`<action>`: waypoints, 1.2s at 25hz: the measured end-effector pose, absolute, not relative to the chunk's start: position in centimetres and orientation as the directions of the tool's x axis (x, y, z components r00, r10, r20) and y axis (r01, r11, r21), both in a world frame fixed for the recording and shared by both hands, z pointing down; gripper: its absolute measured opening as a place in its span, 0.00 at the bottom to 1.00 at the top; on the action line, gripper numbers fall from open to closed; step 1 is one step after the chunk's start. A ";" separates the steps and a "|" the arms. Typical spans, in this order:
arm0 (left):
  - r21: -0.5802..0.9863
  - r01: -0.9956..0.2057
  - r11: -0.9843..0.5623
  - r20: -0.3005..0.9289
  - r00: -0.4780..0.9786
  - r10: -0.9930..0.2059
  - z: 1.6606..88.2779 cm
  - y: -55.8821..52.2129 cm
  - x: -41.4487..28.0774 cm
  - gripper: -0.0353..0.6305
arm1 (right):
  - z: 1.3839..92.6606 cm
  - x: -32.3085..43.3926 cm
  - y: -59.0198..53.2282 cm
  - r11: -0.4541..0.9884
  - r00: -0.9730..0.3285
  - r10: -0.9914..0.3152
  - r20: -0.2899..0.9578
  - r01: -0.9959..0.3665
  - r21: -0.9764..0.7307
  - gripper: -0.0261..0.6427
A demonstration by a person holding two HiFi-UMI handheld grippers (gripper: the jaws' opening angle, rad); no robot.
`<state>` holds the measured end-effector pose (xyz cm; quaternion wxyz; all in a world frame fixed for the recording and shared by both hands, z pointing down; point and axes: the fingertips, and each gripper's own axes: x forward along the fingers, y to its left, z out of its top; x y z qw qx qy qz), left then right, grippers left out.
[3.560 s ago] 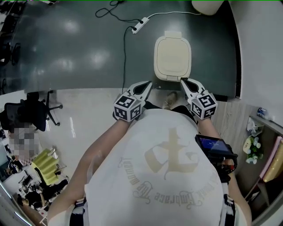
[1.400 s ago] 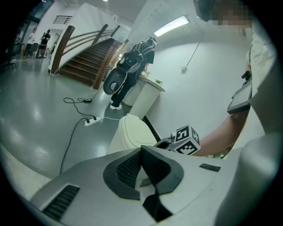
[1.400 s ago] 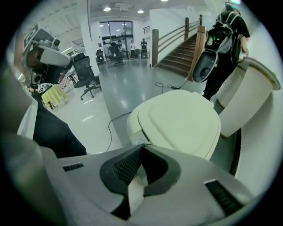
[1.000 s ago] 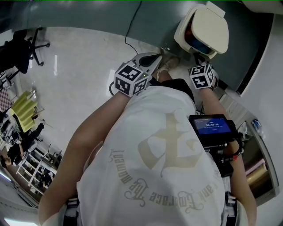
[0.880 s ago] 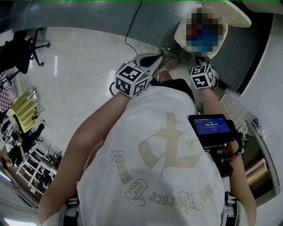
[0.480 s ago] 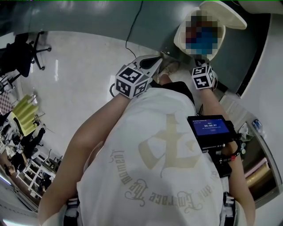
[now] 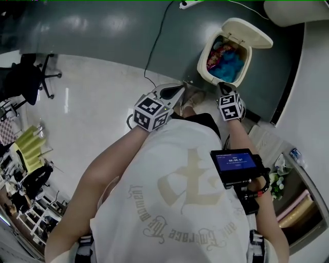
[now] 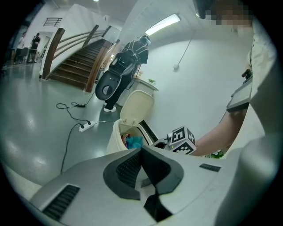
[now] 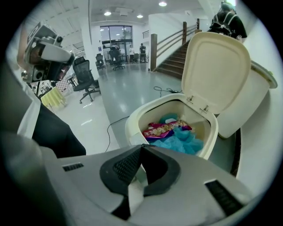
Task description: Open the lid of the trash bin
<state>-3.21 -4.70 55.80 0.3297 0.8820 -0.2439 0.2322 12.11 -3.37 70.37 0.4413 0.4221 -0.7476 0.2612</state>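
Note:
The cream trash bin (image 7: 205,57) stands on the dark floor with its lid (image 7: 251,33) swung up and back. Inside lie a blue bag (image 9: 185,142) and a red wrapper (image 9: 162,128). My right gripper (image 7: 220,87) is shut on nothing, its tips just short of the bin's front rim (image 9: 135,118). In the right gripper view (image 9: 141,148) the lid (image 9: 217,70) stands upright behind the opening. My left gripper (image 7: 180,89) is also shut and empty, left of the bin. The left gripper view (image 8: 142,149) shows the bin (image 8: 118,137) and the right gripper's marker cube (image 8: 182,139) beyond its jaws.
A black cable (image 7: 154,49) runs over the dark floor to a power strip (image 7: 185,4). A second cream container (image 7: 294,10) stands behind the bin. The person's shoe (image 7: 188,105) is between the grippers. An office chair (image 7: 31,82) is at the left, and stairs (image 8: 75,66) lie beyond.
The lid, closed at first and partly raised a second ago, now stands fully open. Both grippers stayed shut, and the bin sits a little lower in the head view.

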 end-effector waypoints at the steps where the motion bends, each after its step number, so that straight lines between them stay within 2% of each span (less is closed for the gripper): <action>1: 0.466 -0.580 -0.668 0.568 0.775 -0.277 55.7 -4.9 -3.1 0.07 | 70.1 12.1 -3.6 0.503 -0.255 -0.407 0.877 -0.864 -0.018 0.05; 9: 0.457 -0.540 -0.707 0.550 0.796 -0.253 55.1 -6.5 -1.9 0.07 | 67.0 12.5 -6.1 0.377 -0.314 -0.510 0.801 -0.919 -0.120 0.05; 18: 0.432 -0.482 -0.762 0.515 0.826 -0.230 52.3 -6.8 1.6 0.07 | 60.0 16.3 -6.4 0.231 -0.273 -0.666 0.694 -0.960 -0.157 0.05; 30: 0.418 -0.393 -0.819 0.484 0.859 -0.165 50.5 -6.6 4.3 0.07 | 52.5 17.4 -5.1 0.198 -0.265 -0.799 0.540 -0.964 -0.179 0.05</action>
